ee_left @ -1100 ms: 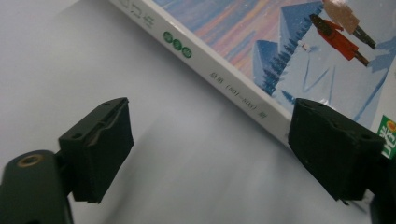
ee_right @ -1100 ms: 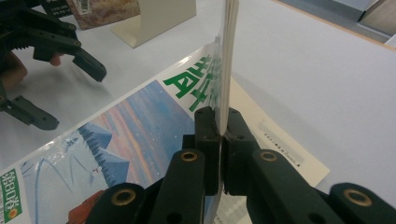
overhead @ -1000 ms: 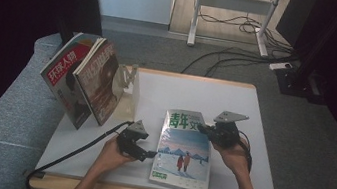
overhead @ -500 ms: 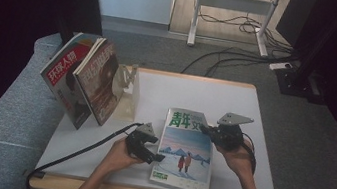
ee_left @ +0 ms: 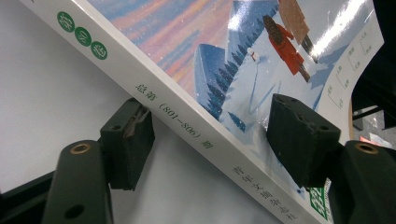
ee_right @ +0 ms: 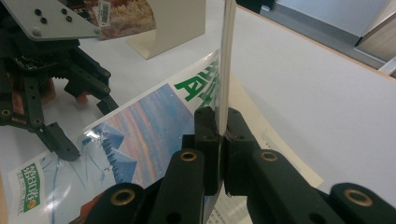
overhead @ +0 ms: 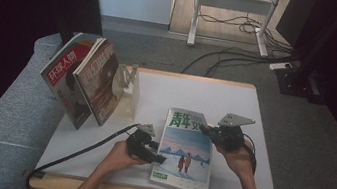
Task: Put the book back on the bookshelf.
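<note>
Nearest, at the front of the white counter [overhead: 95,164]: left tool [overhead: 154,156], jaws spread and just now narrowing, set astride the spine edge of the magazine [overhead: 184,150]. In the left gripper view [ee_left: 210,140], one pad under the spine against the counter side, the other over the glossy snow-scene cover [ee_left: 243,60]; a gap at both pads, so nothing pinched yet.

Just beyond, across the magazine: right tool [overhead: 207,129], jaws pressed together on the cover's far edge. In the right gripper view [ee_right: 218,135], the thin sheet [ee_right: 226,56] rising straight up out of the shut pads, lifted clear of the pages below, green title characters visible beside it. Magazine thus lying flat between the two tools, spine toward the left one, free edge toward the right one.

Farther off, up and left of the left tool: cream bookend [overhead: 128,93] with two magazines [overhead: 83,79] leaning against it, well apart from both tools.
</note>
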The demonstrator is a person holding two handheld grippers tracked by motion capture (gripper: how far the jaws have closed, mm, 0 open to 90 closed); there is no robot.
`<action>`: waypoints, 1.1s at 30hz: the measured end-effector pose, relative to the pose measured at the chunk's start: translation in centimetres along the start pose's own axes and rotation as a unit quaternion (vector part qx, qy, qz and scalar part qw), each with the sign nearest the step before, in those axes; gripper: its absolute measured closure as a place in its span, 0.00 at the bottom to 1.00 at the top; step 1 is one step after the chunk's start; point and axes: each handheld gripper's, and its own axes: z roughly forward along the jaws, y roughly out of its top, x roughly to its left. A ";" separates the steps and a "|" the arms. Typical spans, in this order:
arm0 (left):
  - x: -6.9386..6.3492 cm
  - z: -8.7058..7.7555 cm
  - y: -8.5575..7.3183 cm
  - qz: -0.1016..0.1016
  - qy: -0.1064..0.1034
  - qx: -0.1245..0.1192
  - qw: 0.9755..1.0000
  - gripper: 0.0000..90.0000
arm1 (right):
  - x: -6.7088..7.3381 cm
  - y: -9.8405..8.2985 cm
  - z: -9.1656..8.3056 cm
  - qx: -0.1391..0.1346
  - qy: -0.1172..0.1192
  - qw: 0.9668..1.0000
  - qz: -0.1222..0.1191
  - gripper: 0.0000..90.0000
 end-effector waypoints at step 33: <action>0.5 -3.3 0.5 0.025 0.057 -0.070 0.996 0.69 | -0.8 2.6 0.0 -0.018 -0.036 0.999 0.005 0.93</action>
